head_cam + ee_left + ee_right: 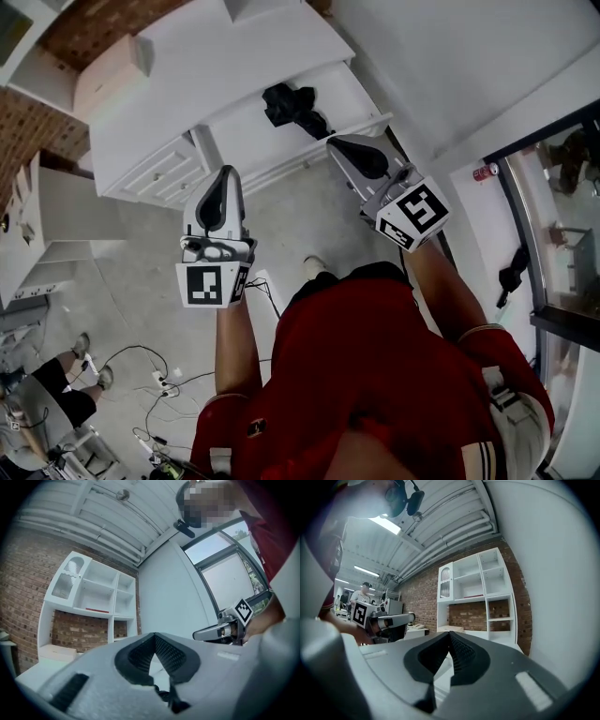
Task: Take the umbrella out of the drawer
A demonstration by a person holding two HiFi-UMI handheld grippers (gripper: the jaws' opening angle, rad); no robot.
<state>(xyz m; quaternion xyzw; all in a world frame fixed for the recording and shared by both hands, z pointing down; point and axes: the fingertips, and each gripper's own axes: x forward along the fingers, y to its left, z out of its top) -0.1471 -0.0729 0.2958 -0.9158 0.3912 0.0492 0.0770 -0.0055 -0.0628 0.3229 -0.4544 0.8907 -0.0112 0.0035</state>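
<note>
Black folded umbrella in the open drawer, both grippers clenched and empty.

The black folded fabric umbrella (292, 105) lies inside the pulled-out white drawer (356, 86) of the white wooden dresser (187, 80), about midway along it, one end reaching toward the drawer's front edge. The right gripper (337, 142) is held out level above that front edge, near the umbrella's end; its jaws are pressed together with nothing between them (450, 633). The left gripper (226, 174) points toward the dresser's closed lower-left drawer fronts, above the grey concrete floor (141, 272), well apart from the umbrella; its jaws also meet at the tips and carry nothing (153, 635). Both forearms reach straight forward from the person's red shirt (375, 356).
</note>
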